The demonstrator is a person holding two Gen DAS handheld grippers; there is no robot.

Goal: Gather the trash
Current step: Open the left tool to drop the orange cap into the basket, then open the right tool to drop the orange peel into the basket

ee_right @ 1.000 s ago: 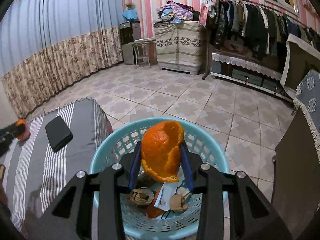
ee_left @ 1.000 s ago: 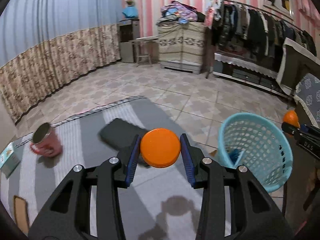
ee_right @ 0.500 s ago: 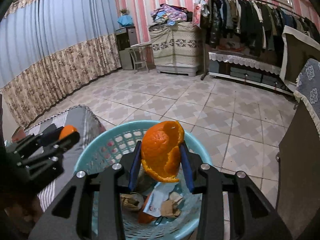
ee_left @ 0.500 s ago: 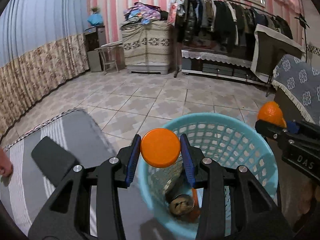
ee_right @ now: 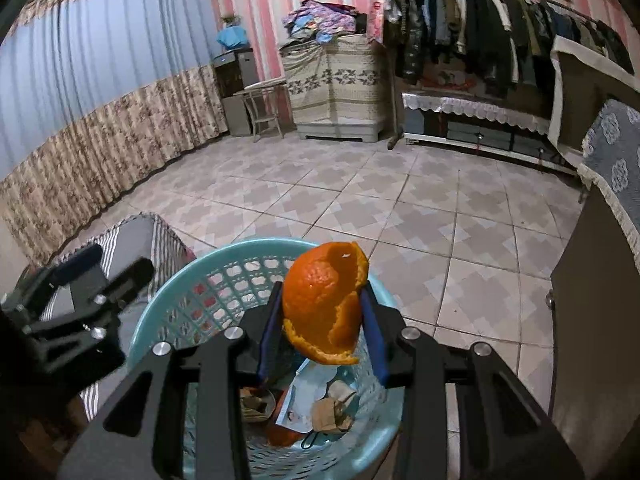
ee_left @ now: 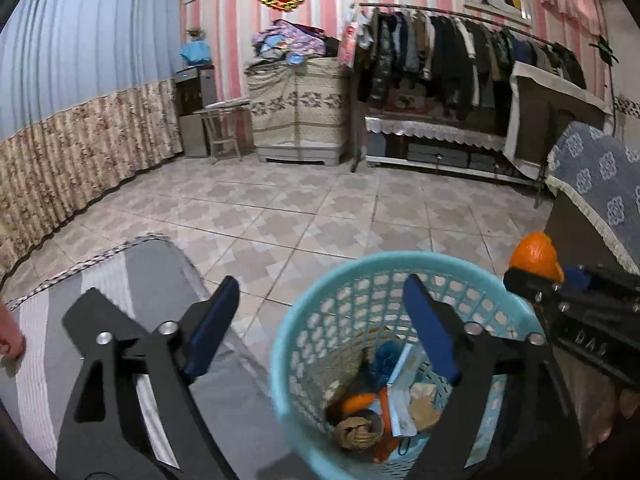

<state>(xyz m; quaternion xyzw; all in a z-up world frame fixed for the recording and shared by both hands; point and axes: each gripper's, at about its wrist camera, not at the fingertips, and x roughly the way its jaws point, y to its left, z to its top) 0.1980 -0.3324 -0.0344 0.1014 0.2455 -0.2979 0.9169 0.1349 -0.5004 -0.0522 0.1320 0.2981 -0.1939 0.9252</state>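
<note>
The left gripper (ee_left: 320, 332) has just sprung open, empty, over the pale-blue plastic lattice basket (ee_left: 316, 312), its orange disc gone, while the right gripper (ee_right: 322, 336) clamps curled orange peel (ee_right: 324, 304), due next

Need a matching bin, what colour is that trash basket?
Light turquoise blue lattice basket, clearest in the left wrist view.
</note>
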